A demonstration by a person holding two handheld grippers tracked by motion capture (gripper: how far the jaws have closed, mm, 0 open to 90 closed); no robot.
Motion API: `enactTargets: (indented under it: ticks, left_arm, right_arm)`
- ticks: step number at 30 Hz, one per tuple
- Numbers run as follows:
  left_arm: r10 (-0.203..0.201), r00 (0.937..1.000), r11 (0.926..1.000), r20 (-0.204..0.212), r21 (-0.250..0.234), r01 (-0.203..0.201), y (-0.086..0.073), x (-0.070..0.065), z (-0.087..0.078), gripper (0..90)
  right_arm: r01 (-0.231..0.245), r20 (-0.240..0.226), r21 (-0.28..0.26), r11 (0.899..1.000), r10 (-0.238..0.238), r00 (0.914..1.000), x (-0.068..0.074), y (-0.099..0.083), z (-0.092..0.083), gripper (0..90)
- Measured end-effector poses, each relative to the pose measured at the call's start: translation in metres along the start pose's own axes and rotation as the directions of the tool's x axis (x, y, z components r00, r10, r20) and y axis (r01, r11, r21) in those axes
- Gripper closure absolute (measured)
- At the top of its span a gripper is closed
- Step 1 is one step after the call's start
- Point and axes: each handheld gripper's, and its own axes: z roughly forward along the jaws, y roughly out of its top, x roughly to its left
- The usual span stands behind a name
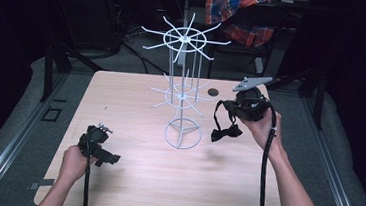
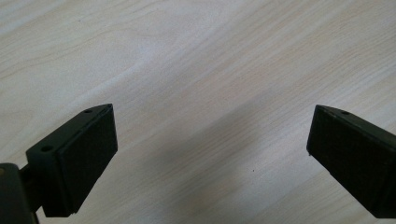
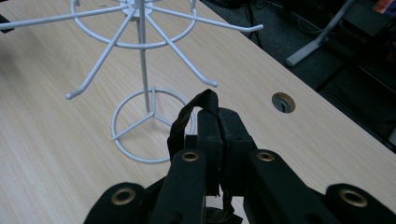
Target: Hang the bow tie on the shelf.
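High view, worktop [image 1: 129, 173]: pale wood, spanning the middle and lower frame; one of these, with one small round hole [image 1: 213, 92] right of centre.
Wire rack [image 1: 183, 90]: white, upright at frame centre, round base ring low, two tiers of radiating hook arms above; one rack, every arm bare.
Right claw [image 1: 229, 107]: right of centre, raised beside the rack's lower tier; clamped shut on the strap of the black bow tie [image 1: 226, 132], bow itself dangling below, lower left of the claw.
Right gripper view: strap loop [image 3: 194, 114] standing up over the closed claw at lower centre, lower-tier hook tips at upper centre, well short of contact.
Left claw [image 1: 111, 158]: lower left, down by the worktop; jaws spread wide, nothing between, bare wood beneath in the left gripper view.
Step in hand: judged as carrying the bow tie to the rack for hanging; not yet hooked.
Next move: likely lifting the loop over an upturned arm tip on the lower tier, lowering, then releasing; calls for an open loop and a steady rack.
Count: one worktop, one rack, two tiers, two claws, one bow tie.
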Motion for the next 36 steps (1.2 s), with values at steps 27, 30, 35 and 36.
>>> enactTargets:
  ticks: [27,30,35,36]
  left_arm:
    - [-0.01,1.0,0.9999,-0.002,0.003,0.01,-0.005,0.002,-0.001,1.8]
    - [-0.009,1.0,1.0,-0.001,0.004,0.009,-0.005,0.002,-0.001,1.8]
    - [-0.01,1.0,0.9999,-0.002,0.003,0.01,-0.005,0.002,-0.001,1.8]
    - [-0.009,1.0,1.0,-0.001,0.004,0.009,-0.005,0.002,-0.001,1.8]
  right_arm:
    - [0.006,-0.041,-0.032,0.999,-0.008,0.9991,-0.015,0.008,0.016,88.3]
    - [0.002,-0.046,-0.034,0.999,-0.004,0.9989,-0.018,0.007,0.02,88.4]
    - [-0.015,-0.061,-0.042,0.999,0.013,0.9981,-0.022,0.005,0.024,88.3]
    - [-0.02,-0.064,-0.044,0.999,0.017,0.9978,-0.023,0.004,0.025,88.3]
